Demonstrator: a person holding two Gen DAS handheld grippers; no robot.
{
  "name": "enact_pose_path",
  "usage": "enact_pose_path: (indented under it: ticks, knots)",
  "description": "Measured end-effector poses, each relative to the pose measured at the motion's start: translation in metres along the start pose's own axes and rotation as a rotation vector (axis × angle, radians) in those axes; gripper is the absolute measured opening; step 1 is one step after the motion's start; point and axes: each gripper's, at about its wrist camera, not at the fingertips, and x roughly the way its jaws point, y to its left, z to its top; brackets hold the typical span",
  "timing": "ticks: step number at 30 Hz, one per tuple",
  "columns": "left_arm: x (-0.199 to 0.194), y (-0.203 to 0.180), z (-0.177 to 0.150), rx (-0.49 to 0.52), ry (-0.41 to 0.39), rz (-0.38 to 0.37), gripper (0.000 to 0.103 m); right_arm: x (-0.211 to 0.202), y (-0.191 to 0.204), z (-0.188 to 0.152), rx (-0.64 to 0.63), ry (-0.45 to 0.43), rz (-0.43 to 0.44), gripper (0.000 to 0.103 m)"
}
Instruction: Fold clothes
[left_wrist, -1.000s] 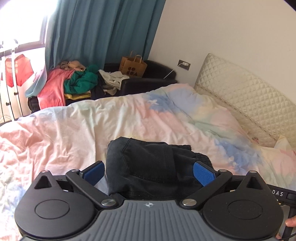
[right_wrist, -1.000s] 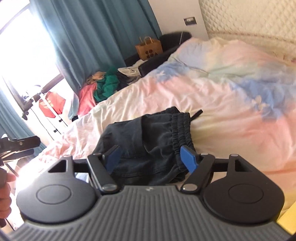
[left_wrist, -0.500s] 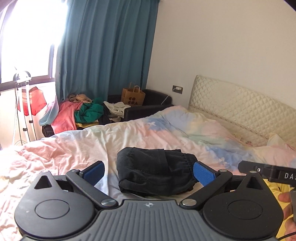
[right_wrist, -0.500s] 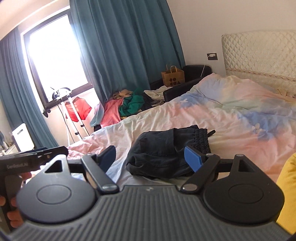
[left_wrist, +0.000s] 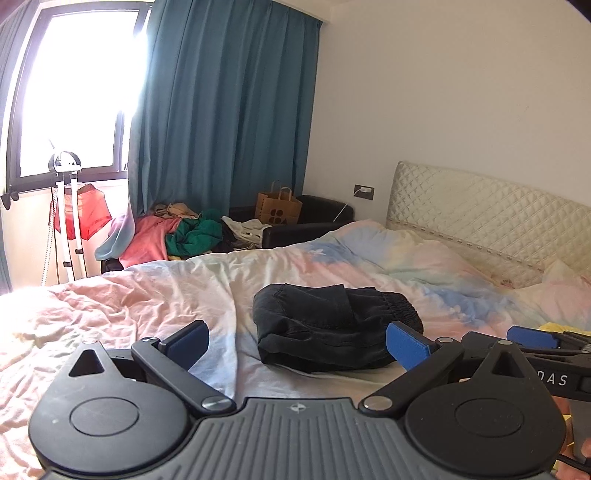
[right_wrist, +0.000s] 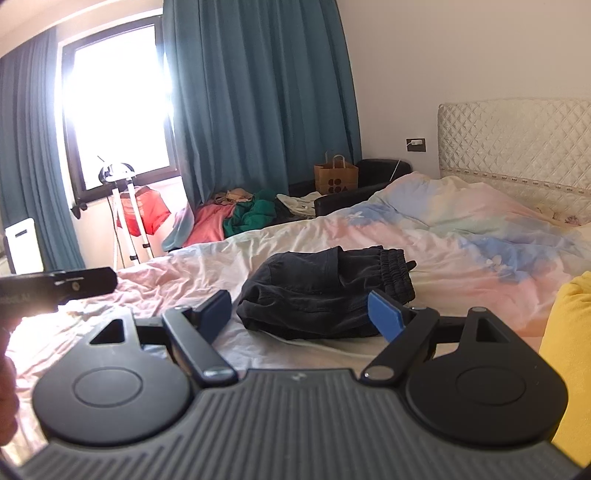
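Bedroom with white walls, teal floor-length curtains (left_wrist: 225, 122) and a bright window (left_wrist: 77, 92) on the left side of both views. A bed with a rumpled pastel duvet in pink, blue and cream (left_wrist: 155, 295) fills the foreground; a cream quilted headboard (left_wrist: 480, 210) stands against the wall at the right.

A folded bundle of black trousers with an elastic waistband (left_wrist: 328, 325) lies near the middle of the duvet, waistband toward the headboard side. It rests flat, apart from both grippers.

Left gripper (left_wrist: 297, 343): jaws stand wide, blue pads clear of the cloth, nothing between them. Right gripper (right_wrist: 301, 314): jaws likewise wide and empty. Each gripper sits short of the near edge of the bundle. The right gripper's blue fingertip shows at the right edge of the left wrist view.

Duvet to the left of the bundle is bare and creased, giving free surface there. To the right, a yellow fabric item (right_wrist: 569, 354) lies at the bed's near right edge, close beside the right gripper.

Beyond the far edge of the bed: a black armchair (left_wrist: 306, 225) carrying a brown paper bag with handles (left_wrist: 279, 208), a heap of pink, green and white clothes (left_wrist: 181, 236), and a white stand with a red garment (left_wrist: 79, 210) below the window. A wall socket (left_wrist: 364, 191) sits beside the headboard.
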Motion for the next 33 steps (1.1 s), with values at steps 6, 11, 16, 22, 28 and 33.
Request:
enact_pose_path:
  ticks: [6,11,16,22,28,33]
  knots:
    - [0.008,0.007,-0.018,-0.001,0.017,0.011,0.103,0.017,0.004,-0.023,-0.028,0.017,-0.02,0.083]
    - [0.017,0.014,-0.026,0.001,0.024,0.035,0.103,0.02,0.009,-0.031,-0.055,0.015,-0.037,0.083]
    - [0.024,0.019,-0.031,-0.009,0.038,0.028,0.103,0.022,0.011,-0.034,-0.063,0.027,-0.063,0.083]
    - [0.028,0.019,-0.038,0.009,0.049,0.038,0.103,0.021,0.014,-0.035,-0.069,0.032,-0.1,0.083]
    - [0.029,0.017,-0.041,0.014,0.056,0.048,0.103,0.02,0.019,-0.035,-0.099,0.033,-0.12,0.083]
    - [0.027,0.019,-0.041,0.01,0.053,0.067,0.103,0.018,0.016,-0.035,-0.092,0.029,-0.123,0.083]
